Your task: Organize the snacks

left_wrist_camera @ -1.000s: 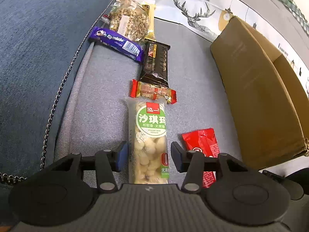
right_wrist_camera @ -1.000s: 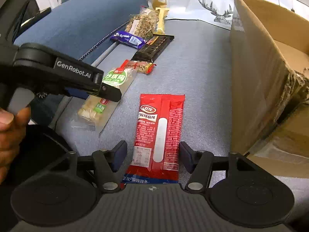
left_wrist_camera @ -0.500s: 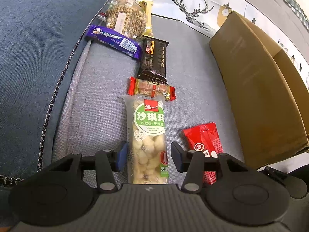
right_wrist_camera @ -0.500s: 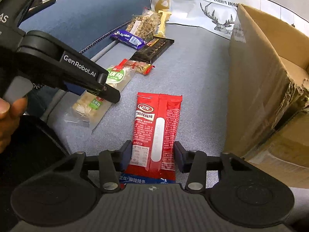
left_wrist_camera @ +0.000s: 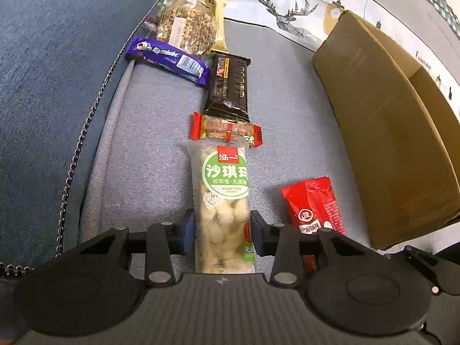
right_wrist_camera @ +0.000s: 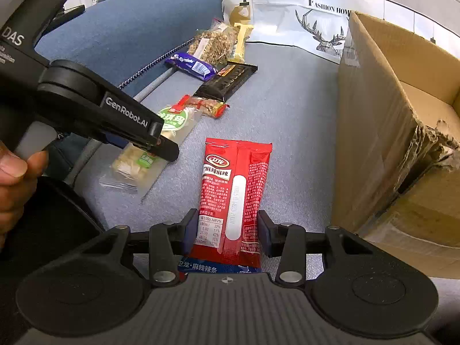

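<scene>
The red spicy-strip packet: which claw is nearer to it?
Right. The right claw straddles the red spicy-strip packet, pads at its sides; the left claw sits beside it, closing around the sachima pack.

Clear sachima pack with green label [left_wrist_camera: 224, 204] lying flat and lengthwise on the grey cushion, red spicy-strip packet [right_wrist_camera: 235, 198] flat just beside it, open cardboard box [right_wrist_camera: 396, 132] standing further right

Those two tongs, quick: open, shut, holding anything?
Left tongs: just closed onto the green-label snack pack.
Right tongs: just closed onto the red snack packet.
</scene>
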Demonstrator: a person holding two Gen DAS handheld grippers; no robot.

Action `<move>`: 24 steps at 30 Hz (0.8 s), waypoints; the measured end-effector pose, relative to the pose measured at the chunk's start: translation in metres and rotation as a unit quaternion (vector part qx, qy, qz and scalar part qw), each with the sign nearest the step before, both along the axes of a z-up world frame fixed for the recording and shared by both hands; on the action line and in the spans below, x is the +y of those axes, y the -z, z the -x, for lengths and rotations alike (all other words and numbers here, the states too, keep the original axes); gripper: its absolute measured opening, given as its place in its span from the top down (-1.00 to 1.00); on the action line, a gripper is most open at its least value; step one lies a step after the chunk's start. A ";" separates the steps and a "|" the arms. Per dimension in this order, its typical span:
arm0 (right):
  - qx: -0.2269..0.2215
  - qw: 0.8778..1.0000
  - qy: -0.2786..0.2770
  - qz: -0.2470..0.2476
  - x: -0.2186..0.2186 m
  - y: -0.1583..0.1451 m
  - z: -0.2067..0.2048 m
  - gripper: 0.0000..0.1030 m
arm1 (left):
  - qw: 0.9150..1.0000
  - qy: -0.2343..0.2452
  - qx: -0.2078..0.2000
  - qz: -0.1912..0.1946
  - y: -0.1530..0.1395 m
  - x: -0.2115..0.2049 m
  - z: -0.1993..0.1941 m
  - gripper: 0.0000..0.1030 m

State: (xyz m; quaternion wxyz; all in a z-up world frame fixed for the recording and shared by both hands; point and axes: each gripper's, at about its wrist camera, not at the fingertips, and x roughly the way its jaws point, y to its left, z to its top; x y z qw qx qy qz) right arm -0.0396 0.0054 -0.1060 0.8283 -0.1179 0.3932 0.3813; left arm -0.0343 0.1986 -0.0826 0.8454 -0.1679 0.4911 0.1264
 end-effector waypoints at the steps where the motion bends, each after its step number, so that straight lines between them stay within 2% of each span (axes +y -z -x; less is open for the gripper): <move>1: -0.001 1.000 -0.001 -0.001 0.000 0.000 0.001 0.13 | 1.000 0.001 0.000 -0.001 0.000 0.000 0.000 0.15; 14: -0.022 1.000 -0.011 -0.001 -0.004 -0.004 0.009 0.14 | 1.000 0.001 -0.010 0.011 -0.002 0.004 0.005 0.20; 24: -0.044 0.999 -0.013 -0.021 -0.015 -0.027 0.020 0.14 | 0.999 0.006 -0.030 0.031 -0.006 0.008 0.012 0.22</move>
